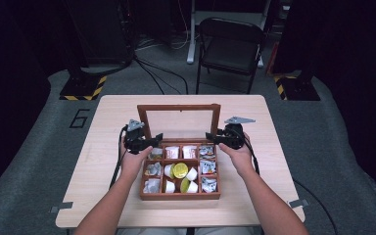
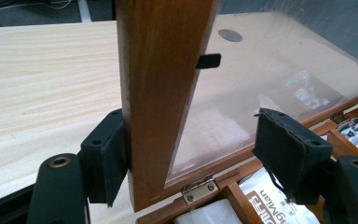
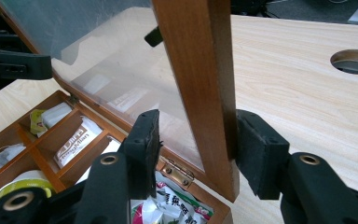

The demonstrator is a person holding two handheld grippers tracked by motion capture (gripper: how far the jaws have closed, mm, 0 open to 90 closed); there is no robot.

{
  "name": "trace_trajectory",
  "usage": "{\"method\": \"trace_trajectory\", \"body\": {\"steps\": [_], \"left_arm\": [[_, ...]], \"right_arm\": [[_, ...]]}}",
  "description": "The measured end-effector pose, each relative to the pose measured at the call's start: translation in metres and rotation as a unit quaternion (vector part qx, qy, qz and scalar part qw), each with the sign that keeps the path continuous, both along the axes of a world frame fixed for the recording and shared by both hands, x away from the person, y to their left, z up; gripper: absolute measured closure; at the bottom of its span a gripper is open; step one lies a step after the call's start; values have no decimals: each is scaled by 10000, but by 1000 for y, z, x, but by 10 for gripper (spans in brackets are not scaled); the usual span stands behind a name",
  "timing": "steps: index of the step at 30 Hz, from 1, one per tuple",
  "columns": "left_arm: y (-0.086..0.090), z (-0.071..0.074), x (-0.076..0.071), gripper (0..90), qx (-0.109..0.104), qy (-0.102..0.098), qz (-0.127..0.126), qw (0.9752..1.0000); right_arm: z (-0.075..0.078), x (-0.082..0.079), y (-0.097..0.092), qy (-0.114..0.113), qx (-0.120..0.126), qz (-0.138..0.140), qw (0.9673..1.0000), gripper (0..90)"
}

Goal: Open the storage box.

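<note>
wooden box sits on the table, its glass lid raised upright. the left gripper has its jaws apart around the lid's side rail, one pad touching. the right gripper straddles the opposite rail, jaws apart too.

Black folding chair beyond the table, cables across grey floor.

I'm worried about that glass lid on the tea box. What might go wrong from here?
1. The left gripper has only one pad touching the lid frame; the lid may swing unevenly or twist at the hinge.
2. If the right gripper, straddling the frame's other side, lets go early, the lid could slam onto the box.
3. Packets near the hinge might get pinched.
</note>
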State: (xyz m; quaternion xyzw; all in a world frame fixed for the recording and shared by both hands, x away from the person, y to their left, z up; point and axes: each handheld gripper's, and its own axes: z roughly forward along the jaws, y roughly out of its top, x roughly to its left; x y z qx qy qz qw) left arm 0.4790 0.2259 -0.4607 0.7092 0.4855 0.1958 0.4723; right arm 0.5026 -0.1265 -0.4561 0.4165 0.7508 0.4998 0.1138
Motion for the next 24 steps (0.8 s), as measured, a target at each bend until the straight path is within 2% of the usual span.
{"method": "trace_trajectory", "body": {"steps": [9, 18, 21, 24], "left_arm": [[0, -1, 4, 292, -82, 38, 43, 9999], [-1, -4, 9, 308, -27, 12, 98, 9999], [-3, -5, 11, 322, -37, 14, 208, 9998], [-1, -5, 13, 327, -49, 41, 206, 9998]], "right_arm": [[-1, 3, -2, -24, -12, 17, 10000, 554], [-4, 8, -1, -55, -5, -79, 10000, 586], [-4, 10, 0, -77, -75, -94, 9999, 589], [-1, 13, 4, -94, -333, -91, 9994, 585]]}}
